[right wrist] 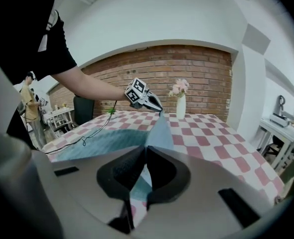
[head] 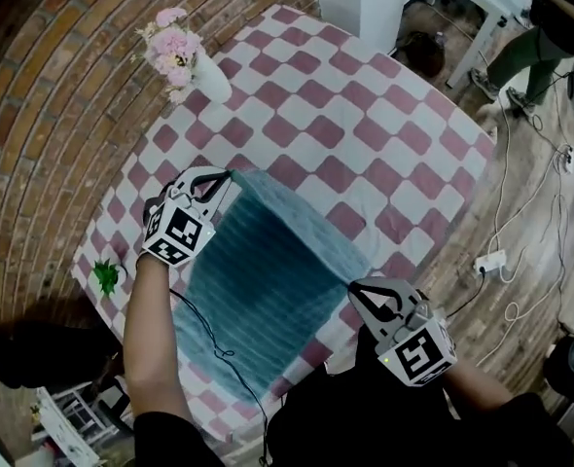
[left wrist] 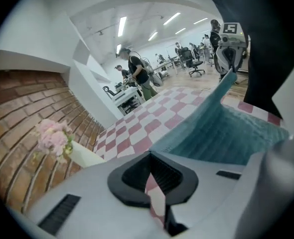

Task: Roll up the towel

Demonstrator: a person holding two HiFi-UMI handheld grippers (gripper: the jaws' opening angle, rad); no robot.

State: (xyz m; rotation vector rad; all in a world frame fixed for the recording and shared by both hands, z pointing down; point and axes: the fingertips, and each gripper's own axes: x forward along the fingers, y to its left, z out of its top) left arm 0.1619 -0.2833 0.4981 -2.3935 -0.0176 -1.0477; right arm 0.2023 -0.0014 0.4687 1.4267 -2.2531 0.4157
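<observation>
A teal towel (head: 268,280) hangs stretched between my two grippers above the pink-and-white checked table (head: 365,125); its lower part drapes toward the table's near edge. My left gripper (head: 231,175) is shut on the towel's far left corner. My right gripper (head: 353,288) is shut on the near right corner. In the left gripper view the towel (left wrist: 221,128) runs from my jaw tips (left wrist: 149,156) up to the right gripper (left wrist: 231,69). In the right gripper view the towel (right wrist: 157,133) spans from my jaws (right wrist: 144,151) to the left gripper (right wrist: 161,110).
A white vase of pink flowers (head: 195,66) stands at the table's far left by the brick wall. A small green plant (head: 106,276) sits at the left edge. A black cable (head: 209,339) trails over the towel. A power strip (head: 488,261) lies on the floor at right.
</observation>
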